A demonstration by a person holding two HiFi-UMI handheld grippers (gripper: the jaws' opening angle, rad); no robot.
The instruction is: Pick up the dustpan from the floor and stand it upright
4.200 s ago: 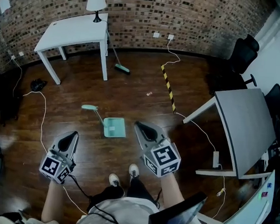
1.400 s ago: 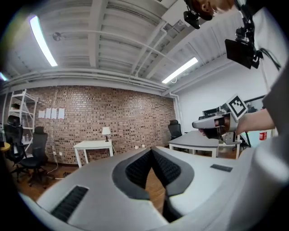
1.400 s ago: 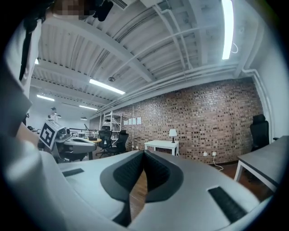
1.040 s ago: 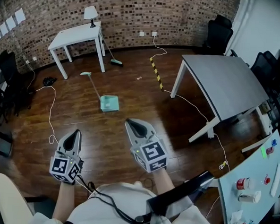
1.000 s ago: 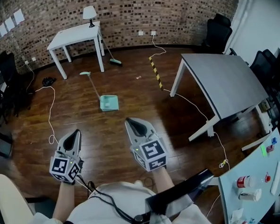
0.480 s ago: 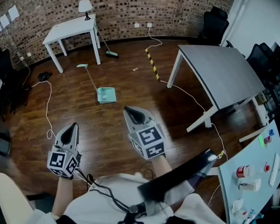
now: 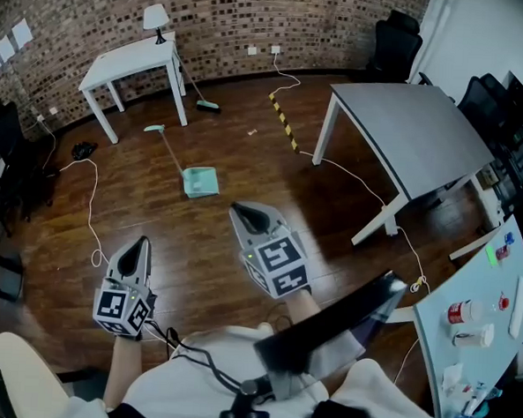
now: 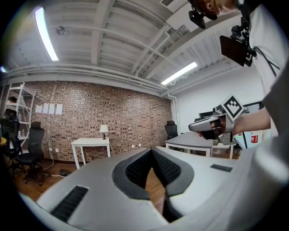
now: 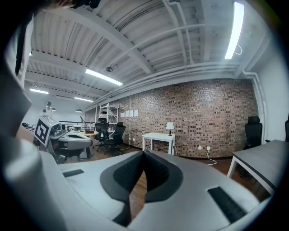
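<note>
The mint-green dustpan (image 7: 200, 181) lies flat on the dark wood floor (image 7: 272, 173), its long handle (image 7: 169, 152) running away from us toward the white tabletop (image 7: 129, 59) by the brick wall (image 7: 255, 18). It lies well apart from both tongs, ahead of them: up and to the right of the left tongs (image 7: 140, 243), and up and a little to the left of the right tongs (image 7: 237, 212), which are the nearer pair. We hold both pairs in the air, pointing roughly level into the room. Each pair is clenched tight, the ribbed black pads meeting at their tips, with nothing between them and nothing touched.
</note>
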